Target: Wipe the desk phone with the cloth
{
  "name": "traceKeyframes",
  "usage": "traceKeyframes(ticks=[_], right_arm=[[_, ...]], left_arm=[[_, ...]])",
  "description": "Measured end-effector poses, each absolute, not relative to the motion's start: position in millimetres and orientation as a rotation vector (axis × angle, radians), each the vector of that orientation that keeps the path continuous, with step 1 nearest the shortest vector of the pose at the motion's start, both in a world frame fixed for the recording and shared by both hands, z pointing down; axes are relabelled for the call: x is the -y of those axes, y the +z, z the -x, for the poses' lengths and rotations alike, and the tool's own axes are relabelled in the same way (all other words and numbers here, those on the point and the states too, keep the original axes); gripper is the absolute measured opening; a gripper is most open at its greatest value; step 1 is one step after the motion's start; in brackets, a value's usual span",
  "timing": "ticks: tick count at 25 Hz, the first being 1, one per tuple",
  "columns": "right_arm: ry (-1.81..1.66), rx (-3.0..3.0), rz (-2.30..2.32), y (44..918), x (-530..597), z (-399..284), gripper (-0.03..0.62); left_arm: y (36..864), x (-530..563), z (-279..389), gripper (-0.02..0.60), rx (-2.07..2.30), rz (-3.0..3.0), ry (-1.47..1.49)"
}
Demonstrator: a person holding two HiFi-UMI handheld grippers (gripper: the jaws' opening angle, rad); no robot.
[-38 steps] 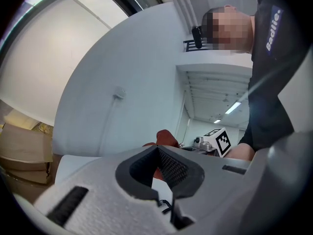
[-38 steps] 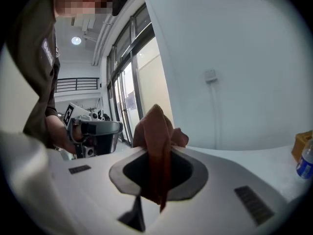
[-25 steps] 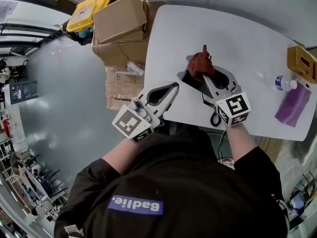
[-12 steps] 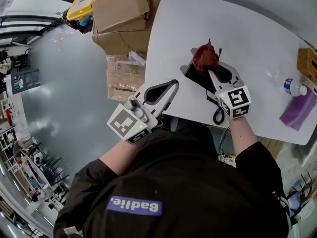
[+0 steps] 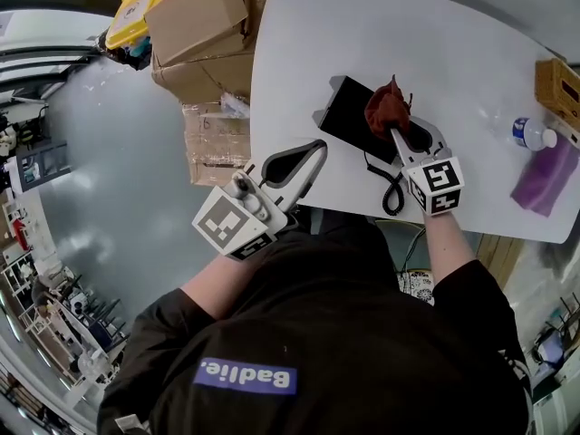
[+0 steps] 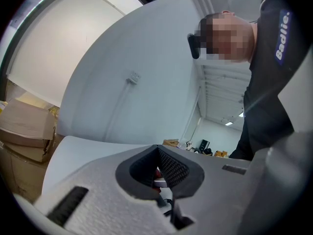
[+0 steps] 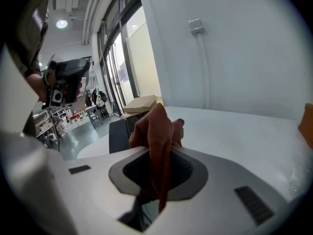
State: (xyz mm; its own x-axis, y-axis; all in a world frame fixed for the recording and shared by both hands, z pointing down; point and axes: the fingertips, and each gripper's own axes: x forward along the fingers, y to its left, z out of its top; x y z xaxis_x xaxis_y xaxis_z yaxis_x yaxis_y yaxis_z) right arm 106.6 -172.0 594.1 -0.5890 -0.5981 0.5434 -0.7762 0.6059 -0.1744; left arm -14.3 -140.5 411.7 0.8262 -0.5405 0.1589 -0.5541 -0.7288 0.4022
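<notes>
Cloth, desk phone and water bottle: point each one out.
cloth (image 5: pixel 387 113), head view, middle of the bunched red fabric.
desk phone (image 5: pixel 348 111), head view, its bare black top.
water bottle (image 5: pixel 526 134), head view, near its cap.

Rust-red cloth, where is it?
Head view, centre right: the rust-red cloth is pinched in the jaws of the right gripper, over the right end of the black desk phone.

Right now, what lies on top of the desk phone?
The red-brown cloth, pinched in the right gripper, rests on the desk phone, on its right part. It hides that part; the left part shows bare and black.
</notes>
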Motion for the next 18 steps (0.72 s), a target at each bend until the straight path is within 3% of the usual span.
traceKeyframes(ticks=[9,18], right_arm=[[0.603,2.283,-1.181,605.2,152.9,-144.5,0.058],[0.560,2.473,-1.126,543.2,158.2,-86.9,0.058]], left_arm=[[413.6,136.1,11.3,0.008,0.777,-2.607,0.030],[394.3,130.9,26.9,0.008,0.808,-2.623,0.018]])
